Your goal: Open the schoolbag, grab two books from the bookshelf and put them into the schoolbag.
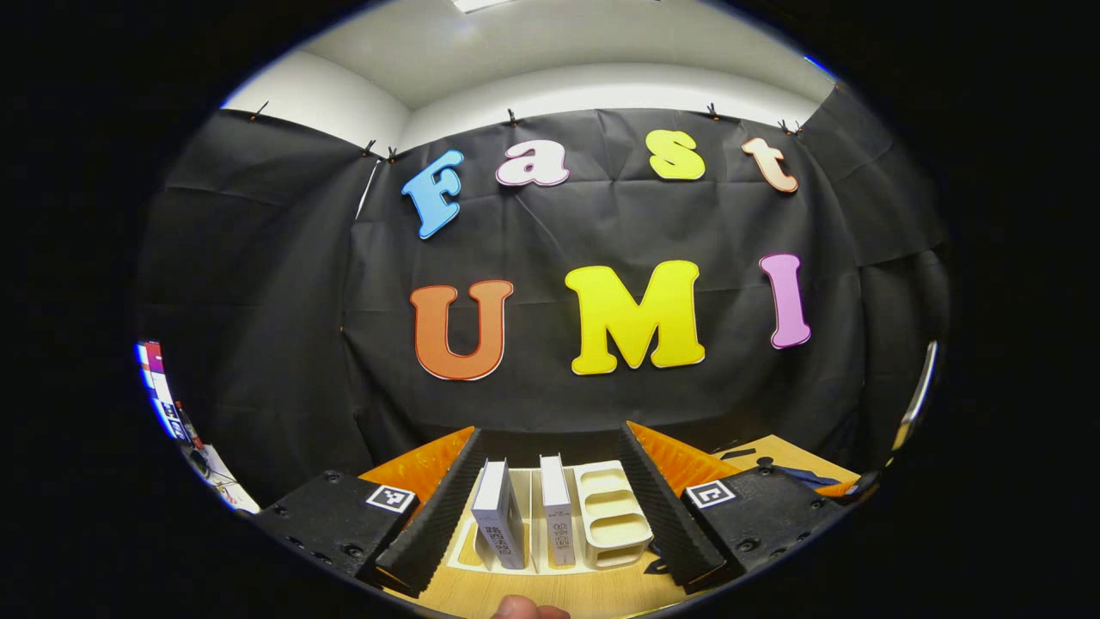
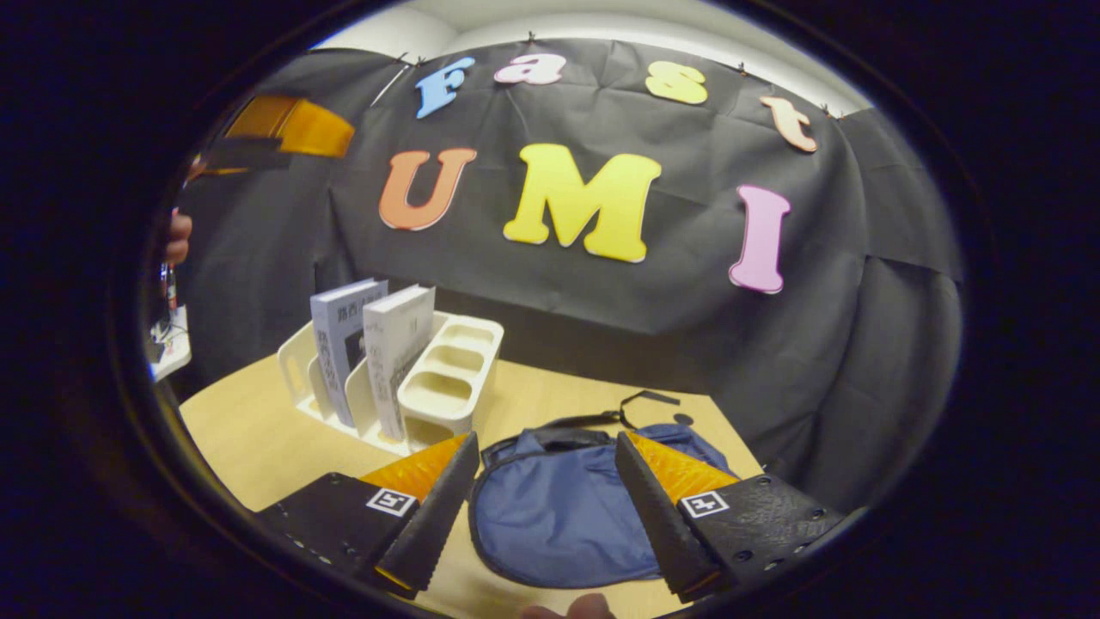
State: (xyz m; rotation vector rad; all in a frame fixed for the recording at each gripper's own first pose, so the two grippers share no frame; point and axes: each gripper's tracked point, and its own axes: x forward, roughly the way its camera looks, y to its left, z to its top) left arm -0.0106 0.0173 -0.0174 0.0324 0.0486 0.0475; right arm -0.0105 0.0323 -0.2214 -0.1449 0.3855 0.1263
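Schoolbag [image 2: 563, 507] lies flat and closed on the table [image 2: 249, 438], between my right gripper's [image 2: 546, 503] wide-open, empty jaws; soft cloth, I'd pinch near the zipper; left gripper [image 1: 550, 507], open and empty, faces two stiff, upright books [image 1: 524, 516] in the bookshelf [image 1: 610, 516].

Black cloth [image 1: 601, 223] hangs in front of me as the booth's wall, creased and clipped along its top edge, with another panel [image 1: 258, 284] of it turning the corner on the left. Above it I see a white wall [image 1: 601, 90] and a pale ceiling [image 1: 533, 52], with a bright light panel [image 1: 481, 4] at the very top. Below, a light wooden tabletop [image 2: 559, 391] runs back until its far edge meets the cloth.
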